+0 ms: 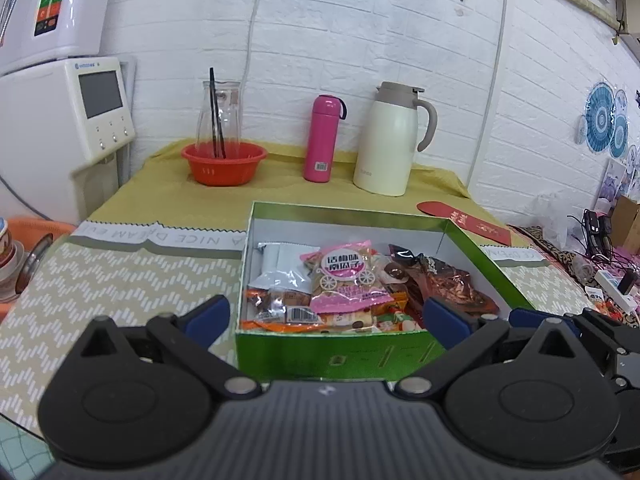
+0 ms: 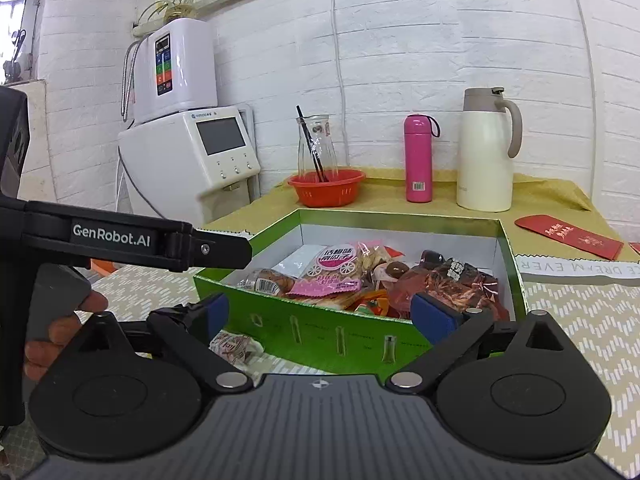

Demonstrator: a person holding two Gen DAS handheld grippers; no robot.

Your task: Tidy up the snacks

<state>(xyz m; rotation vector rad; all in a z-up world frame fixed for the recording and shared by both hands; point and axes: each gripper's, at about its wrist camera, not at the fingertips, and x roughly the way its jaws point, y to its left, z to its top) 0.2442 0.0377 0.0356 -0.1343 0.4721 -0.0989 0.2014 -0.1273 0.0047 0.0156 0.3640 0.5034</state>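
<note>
A green cardboard box stands open on the patterned cloth, filled with snack packets. A pink packet lies on top in the middle, with brown foil packets to its right. My left gripper hovers open before the box's near wall, its blue pads wide apart and bare. My right gripper is open too, just in front of the box, holding nothing. One small wrapped snack lies on the cloth outside the box, near its front left corner.
Along the back wall stand a red basin with a glass carafe, a pink bottle and a white jug. A red envelope lies behind the box. A water dispenser is at left, a power strip at right.
</note>
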